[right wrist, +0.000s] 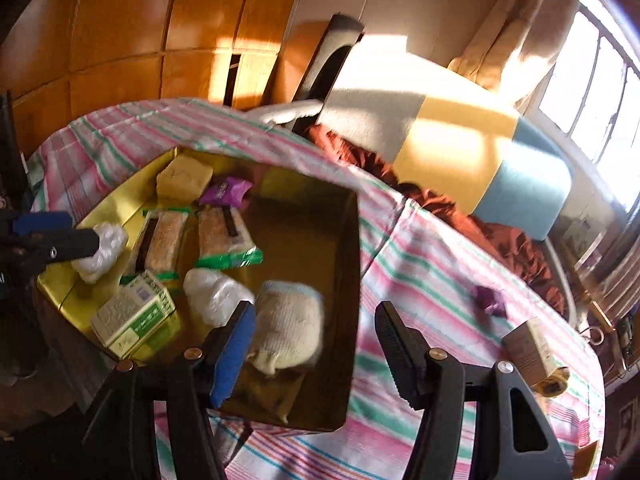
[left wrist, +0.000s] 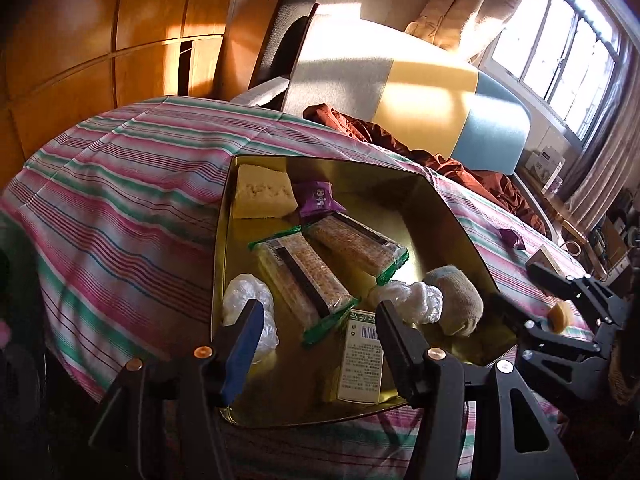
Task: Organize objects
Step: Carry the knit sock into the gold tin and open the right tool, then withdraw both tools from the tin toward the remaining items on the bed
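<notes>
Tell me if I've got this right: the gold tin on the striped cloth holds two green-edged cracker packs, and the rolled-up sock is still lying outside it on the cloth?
Not quite. The rolled-up sock lies inside the gold tin, near its right wall, as the right wrist view shows. The two green-edged cracker packs are indeed in the tin, on the striped cloth.

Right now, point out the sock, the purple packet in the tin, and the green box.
sock (right wrist: 290,326), right wrist view, its knitted middle
purple packet (left wrist: 318,199), left wrist view, printed front
green box (right wrist: 134,316), right wrist view, top face
</notes>
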Demonstrator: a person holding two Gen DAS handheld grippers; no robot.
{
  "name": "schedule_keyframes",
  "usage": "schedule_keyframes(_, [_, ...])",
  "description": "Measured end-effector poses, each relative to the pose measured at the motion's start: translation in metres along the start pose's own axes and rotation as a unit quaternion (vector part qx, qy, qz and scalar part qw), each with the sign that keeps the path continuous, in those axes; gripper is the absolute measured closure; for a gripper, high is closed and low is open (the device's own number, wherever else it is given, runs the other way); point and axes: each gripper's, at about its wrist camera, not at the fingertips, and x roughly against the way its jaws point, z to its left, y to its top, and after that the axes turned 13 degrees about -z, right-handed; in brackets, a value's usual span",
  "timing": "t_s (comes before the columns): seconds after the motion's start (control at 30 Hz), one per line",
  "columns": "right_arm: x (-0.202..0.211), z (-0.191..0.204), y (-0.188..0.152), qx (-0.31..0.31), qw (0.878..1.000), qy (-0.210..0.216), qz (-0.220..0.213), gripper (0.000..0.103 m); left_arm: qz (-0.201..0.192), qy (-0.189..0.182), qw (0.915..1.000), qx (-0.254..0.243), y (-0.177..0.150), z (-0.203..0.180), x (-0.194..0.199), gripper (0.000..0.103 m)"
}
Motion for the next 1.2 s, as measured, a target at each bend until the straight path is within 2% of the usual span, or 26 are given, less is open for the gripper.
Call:
schedule_keyframes(0.03, [0.005, -0.007, 0.002, -0.017, 1.0, -0.015, -0.013, 0.021, -0.002, 0.0, 1.0, 0.0, 0.001, 0.0, 0.001, 0.044])
schedule_keyframes(0.07, [0.006, -0.014, 0.004, -0.035, 0.999, -0.028, -0.015, 0.014, -0.004, 0.0, 1.0, 0.0, 0.002, -0.001, 0.003, 0.044])
schedule_keyframes(0.1, [0.005, -0.021, 0.005, -0.05, 0.998, -0.033, -0.007, 0.012, -0.007, 0.0, 1.0, -0.001, 0.003, -0.002, 0.005, 0.044])
schedule_keyframes(0.17, [-0.003, -0.031, 0.004, -0.071, 0.997, -0.022, 0.018, 0.012, -0.012, -0.001, 0.9999, -0.005, 0.005, -0.004, 0.008, 0.044])
schedule_keyframes(0.3, [-0.012, -0.042, -0.002, -0.1, 0.993, 0.021, 0.067, 0.021, -0.018, -0.003, 0.9997, -0.016, 0.007, -0.011, 0.012, 0.044])
schedule_keyframes(0.4, [-0.012, -0.048, -0.01, -0.123, 0.988, 0.058, 0.079, 0.021, -0.02, -0.005, 0.9996, -0.019, 0.008, -0.015, 0.015, 0.044])
schedule_keyframes(0.47, [-0.01, -0.051, -0.015, -0.131, 0.986, 0.065, 0.075, 0.015, -0.022, -0.006, 0.9994, -0.025, 0.009, -0.018, 0.016, 0.044])
schedule_keyframes(0.53, [-0.01, -0.056, -0.018, -0.138, 0.985, 0.078, 0.074, 0.004, -0.024, -0.005, 0.9992, -0.031, 0.009, -0.021, 0.018, 0.044])
schedule_keyframes(0.57, [-0.009, -0.058, -0.018, -0.138, 0.985, 0.075, 0.071, 0.002, -0.024, -0.006, 0.9992, -0.033, 0.01, -0.022, 0.018, 0.044])
schedule_keyframes(0.67, [-0.007, -0.071, -0.016, -0.143, 0.986, 0.06, 0.065, 0.0, -0.024, -0.006, 0.999, -0.037, 0.01, -0.025, 0.02, 0.043])
schedule_keyframes(0.83, [-0.006, -0.108, -0.007, -0.157, 0.986, 0.01, 0.045, 0.0, -0.022, -0.008, 0.9988, -0.043, 0.01, -0.03, 0.021, 0.043])
schedule_keyframes(0.9, [-0.008, -0.126, -0.006, -0.163, 0.986, 0.0, 0.045, 0.0, -0.024, -0.008, 0.9986, -0.046, 0.01, -0.033, 0.023, 0.043])
schedule_keyframes(1.0, [-0.017, -0.157, -0.009, -0.151, 0.986, -0.036, 0.055, 0.0, -0.026, -0.005, 0.9981, -0.056, 0.01, -0.038, 0.024, 0.041])
schedule_keyframes(1.1, [-0.03, -0.193, -0.02, -0.163, 0.982, -0.069, 0.069, 0.0, -0.024, -0.005, 0.9975, -0.066, 0.009, -0.044, 0.024, 0.04])
schedule_keyframes(1.2, [-0.039, -0.232, -0.04, -0.197, 0.97, -0.118, 0.076, 0.0, -0.02, 0.0, 0.9967, -0.078, 0.006, -0.05, 0.023, 0.04])
